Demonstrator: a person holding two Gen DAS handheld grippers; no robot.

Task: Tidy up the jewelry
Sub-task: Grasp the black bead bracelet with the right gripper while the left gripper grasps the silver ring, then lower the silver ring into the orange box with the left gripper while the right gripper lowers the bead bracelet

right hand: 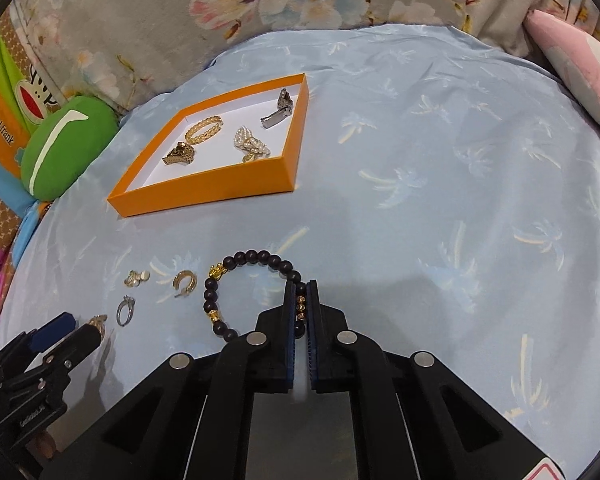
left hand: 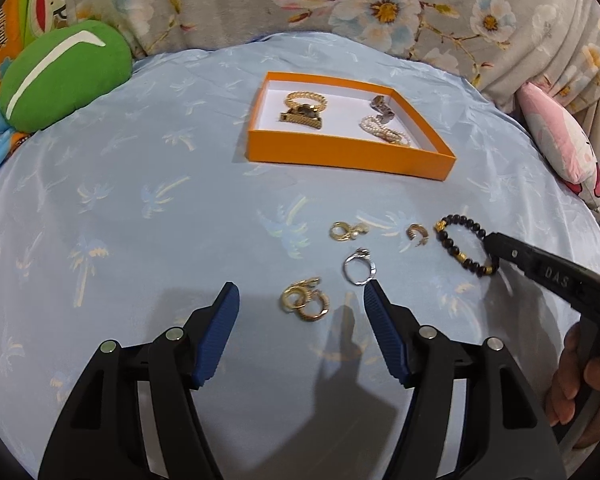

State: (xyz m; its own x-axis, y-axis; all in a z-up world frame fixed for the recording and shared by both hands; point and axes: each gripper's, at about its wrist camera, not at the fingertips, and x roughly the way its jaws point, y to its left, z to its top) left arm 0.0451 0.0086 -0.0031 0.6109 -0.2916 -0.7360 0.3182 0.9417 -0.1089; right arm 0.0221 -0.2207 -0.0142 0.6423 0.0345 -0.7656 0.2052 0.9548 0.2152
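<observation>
An orange box [left hand: 340, 151] [right hand: 204, 194] sits on the blue cloth and holds a gold chain bracelet [left hand: 305, 99], a gold watch [left hand: 300, 117], a pearl bracelet [left hand: 384, 130] and a silver clasp piece [right hand: 278, 110]. My right gripper [right hand: 301, 292] [left hand: 490, 246] is shut on the black bead bracelet [right hand: 256, 258] [left hand: 462, 248], which lies on the cloth. My left gripper [left hand: 298, 296] is open just above the cloth, and gold hoop earrings [left hand: 305, 305] lie between its fingers. A silver ring [left hand: 359, 267] [right hand: 125, 310], a gold hoop [left hand: 416, 234] [right hand: 185, 282] and small gold earrings [left hand: 346, 231] [right hand: 137, 278] lie loose nearby.
A green cushion [left hand: 60, 76] [right hand: 66, 146] lies at the left. A pink pillow [left hand: 560, 140] [right hand: 580, 76] lies at the right. A floral quilt [left hand: 380, 4] runs along the back. A colourful printed cloth [right hand: 0, 120] lies at the far left.
</observation>
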